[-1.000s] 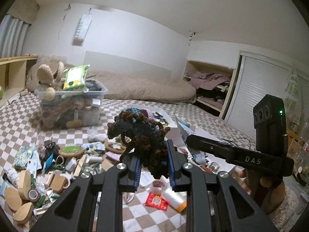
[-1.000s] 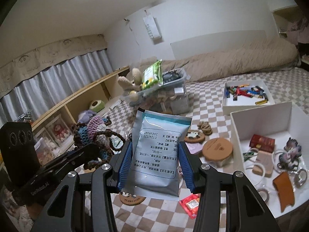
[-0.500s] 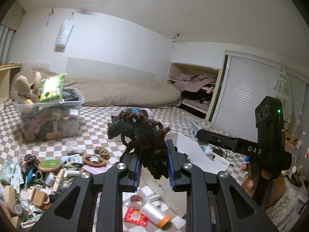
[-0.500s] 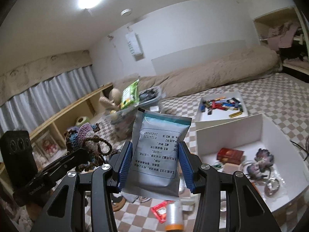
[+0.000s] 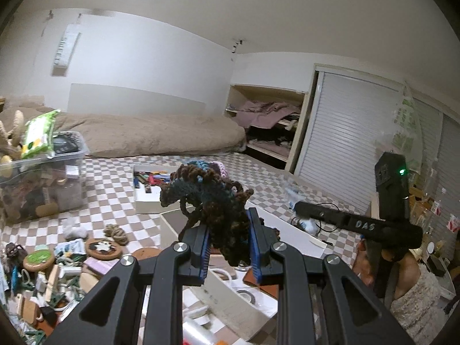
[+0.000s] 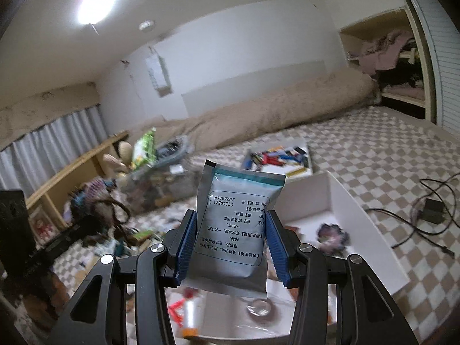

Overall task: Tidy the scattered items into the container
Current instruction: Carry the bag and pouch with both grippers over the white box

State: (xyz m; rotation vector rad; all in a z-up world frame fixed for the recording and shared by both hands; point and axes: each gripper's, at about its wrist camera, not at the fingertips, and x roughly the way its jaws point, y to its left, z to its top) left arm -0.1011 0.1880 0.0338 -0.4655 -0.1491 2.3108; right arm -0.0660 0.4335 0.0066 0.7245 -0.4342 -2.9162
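Up close, the left gripper (image 5: 227,241) pinches a crochet toy (image 5: 211,198) between its blue pads. The toy is a knot of dark brown yarn with teal, blue and a little pink at the top, loose curly strands hanging out to the left; it stands above the fingers, clear of the floor. Below and beyond it lies the white box (image 5: 287,231), low-walled, with tape rolls in its near end. Further off sits a small white tray (image 5: 143,198) of coloured sticks, and at far left a clear bin (image 5: 43,184) heaped full, a green packet (image 5: 37,133) on top. Scattered clutter (image 5: 57,261) covers the checked floor at lower left.

The right gripper (image 6: 231,244) is closed on a sachet (image 6: 235,230), held upright by its two side edges. It is flat, silver-grey, with a teal band near the top and a rounded frame of black print that reads upside down. The sachet hangs over the near end of the white box (image 6: 365,221), where a tape roll (image 6: 260,307) lies below it and a dark flower-like piece (image 6: 333,235) lies further in, blurred. A black cable (image 6: 414,215) runs on the floor to the right.
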